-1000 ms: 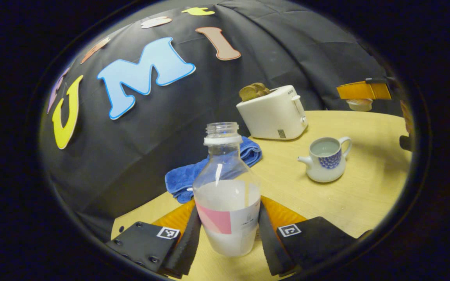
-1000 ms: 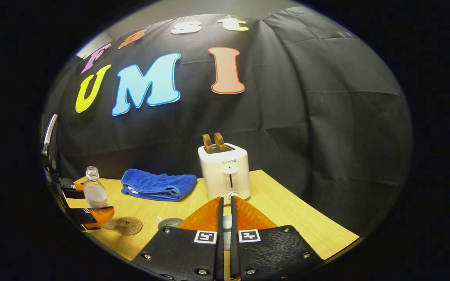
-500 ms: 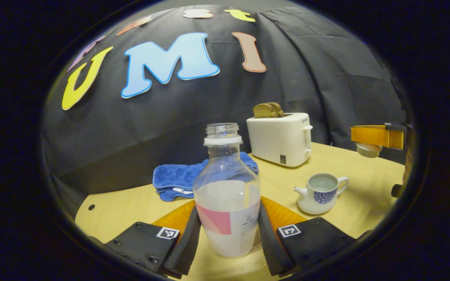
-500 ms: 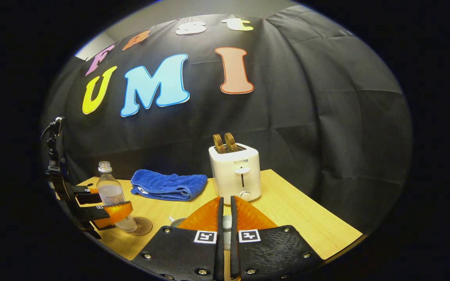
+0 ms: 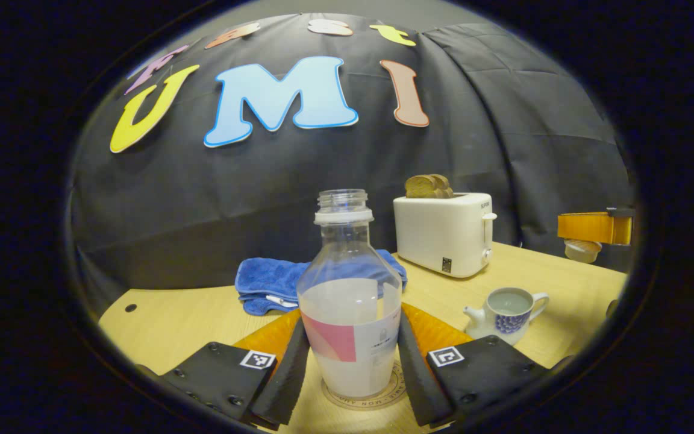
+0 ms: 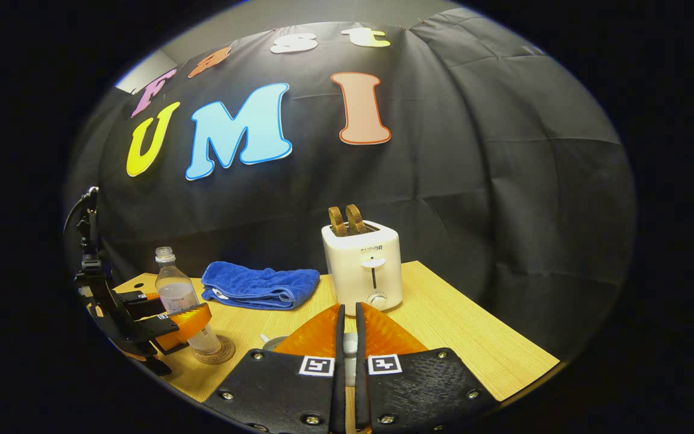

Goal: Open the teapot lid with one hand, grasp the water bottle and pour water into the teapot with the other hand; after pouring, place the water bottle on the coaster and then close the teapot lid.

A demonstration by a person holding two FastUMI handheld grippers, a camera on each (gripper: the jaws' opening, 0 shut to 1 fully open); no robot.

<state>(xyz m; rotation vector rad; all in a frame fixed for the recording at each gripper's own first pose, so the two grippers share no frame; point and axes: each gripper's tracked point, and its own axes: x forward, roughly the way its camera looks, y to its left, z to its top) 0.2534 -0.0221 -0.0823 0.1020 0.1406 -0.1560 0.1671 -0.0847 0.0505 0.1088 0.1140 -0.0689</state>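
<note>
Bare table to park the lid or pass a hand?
Free: the table right of the toaster, and the near-left corner before the towel. Crowded: from bottle on coaster to teapot, left gripper there.

The left gripper [image 5: 352,367] is clamping the bottle [image 5: 350,301] from both sides, upright, its base standing on the coaster [image 5: 364,398]. The bottle is sitting uncapped and part full. The open teapot [image 5: 505,313] is standing to the right on the table [image 5: 184,313]. The right gripper [image 5: 594,229] is holding the lid [image 5: 582,250] far right, above the table.
</note>
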